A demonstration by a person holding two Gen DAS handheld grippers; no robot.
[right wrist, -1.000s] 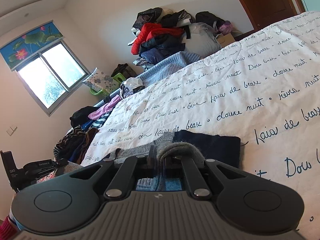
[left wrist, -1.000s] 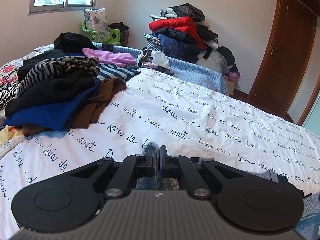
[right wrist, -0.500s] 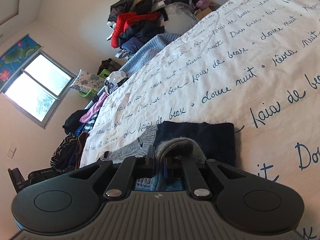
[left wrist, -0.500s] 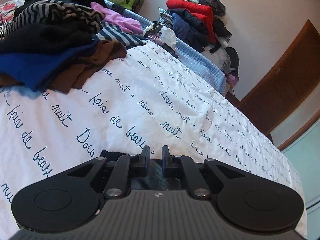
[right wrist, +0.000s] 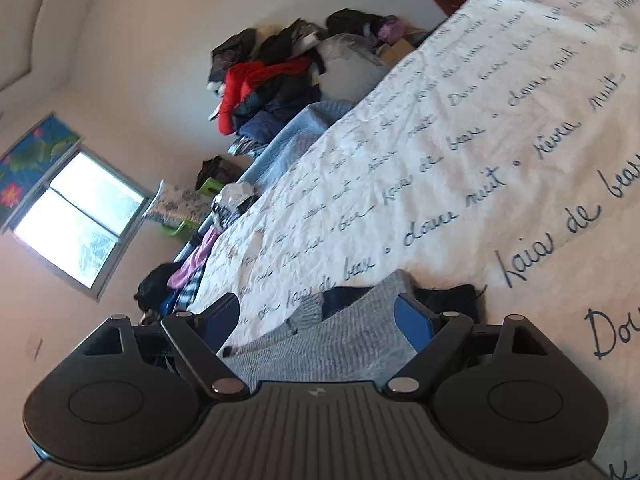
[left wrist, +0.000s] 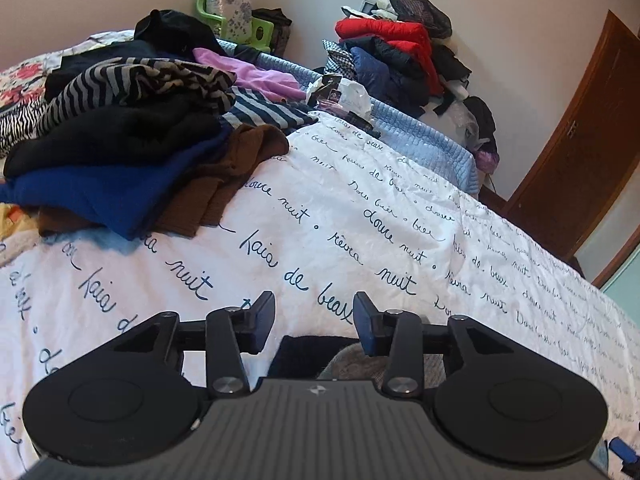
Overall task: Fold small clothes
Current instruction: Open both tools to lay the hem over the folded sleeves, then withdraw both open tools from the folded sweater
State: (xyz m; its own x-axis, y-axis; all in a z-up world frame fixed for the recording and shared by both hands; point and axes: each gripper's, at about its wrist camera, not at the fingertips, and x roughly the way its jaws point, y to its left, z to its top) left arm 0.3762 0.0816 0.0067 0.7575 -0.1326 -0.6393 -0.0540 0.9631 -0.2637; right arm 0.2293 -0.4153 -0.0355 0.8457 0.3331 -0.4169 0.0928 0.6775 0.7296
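Left tongs [left wrist: 314, 320] stand wide apart, nothing between the pads, hovering low over the bed. Just beneath them, at the bottom centre of the left wrist view, peeks the small knit garment [left wrist: 316, 354]: a dark navy part with a grey woolly edge beside it. Over to the right tongs [right wrist: 316, 318], also spread open and empty, with the same garment [right wrist: 340, 344] lying slack between and under the fingers, grey ribbed knit in front, navy behind it, at the lower middle of that view. It rests on the white bedsheet [left wrist: 360, 248] printed with cursive script.

Handling call: this looks light, soft and floppy, a knit that will sag and stretch rather than hold a crease, and it should not slip much on cotton. Best bite, I'd say, is on the thicker ribbed grey edge or a corner, one per side, so the layers lift together.

Further out, upper left of the left wrist view, a heap of clothes [left wrist: 120, 152] waits; a second clothes pile [left wrist: 400, 52] sits against the far wall, with a wooden door [left wrist: 580, 140] at right.
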